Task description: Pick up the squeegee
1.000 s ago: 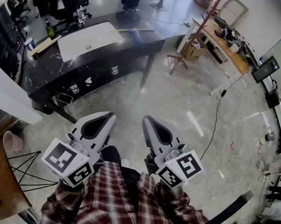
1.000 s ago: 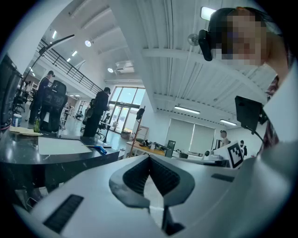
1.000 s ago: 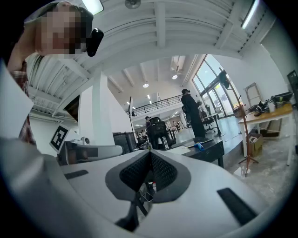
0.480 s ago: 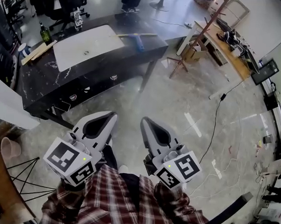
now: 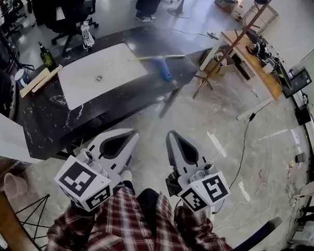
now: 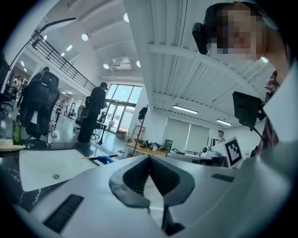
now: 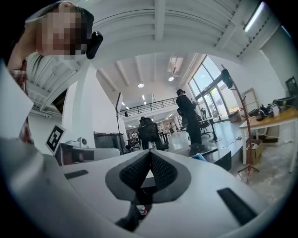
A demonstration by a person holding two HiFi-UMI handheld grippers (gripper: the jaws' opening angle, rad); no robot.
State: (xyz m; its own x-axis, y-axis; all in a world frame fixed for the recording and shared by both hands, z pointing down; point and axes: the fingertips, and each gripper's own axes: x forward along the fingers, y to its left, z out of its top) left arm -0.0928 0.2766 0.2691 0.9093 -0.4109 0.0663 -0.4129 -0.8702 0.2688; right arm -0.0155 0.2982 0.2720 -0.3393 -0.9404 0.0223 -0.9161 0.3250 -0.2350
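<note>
The squeegee (image 5: 163,68), with a blue handle and a long pale blade bar, lies on the far right part of the dark marble table (image 5: 53,118), beside a white sheet (image 5: 99,73). Both my grippers are held level over the floor, short of the table's near edge and well apart from the squeegee. My left gripper (image 5: 133,133) is shut and holds nothing; its own view shows the squeegee (image 6: 103,159) ahead to the left of its tips (image 6: 149,157). My right gripper (image 5: 171,133) is shut and holds nothing too, with the squeegee (image 7: 200,157) ahead to the right of its tips (image 7: 150,152).
A green bottle (image 5: 45,55) and a wooden strip (image 5: 40,80) lie at the table's left end. Behind the table are an office chair (image 5: 68,9) and a standing person (image 5: 146,5). A wooden stand (image 5: 222,52), a cluttered desk (image 5: 256,61) and a floor cable (image 5: 243,147) are on the right.
Both grippers have moved forward together toward the table, which now lies nearer and larger in view. Their jaws stayed shut.
</note>
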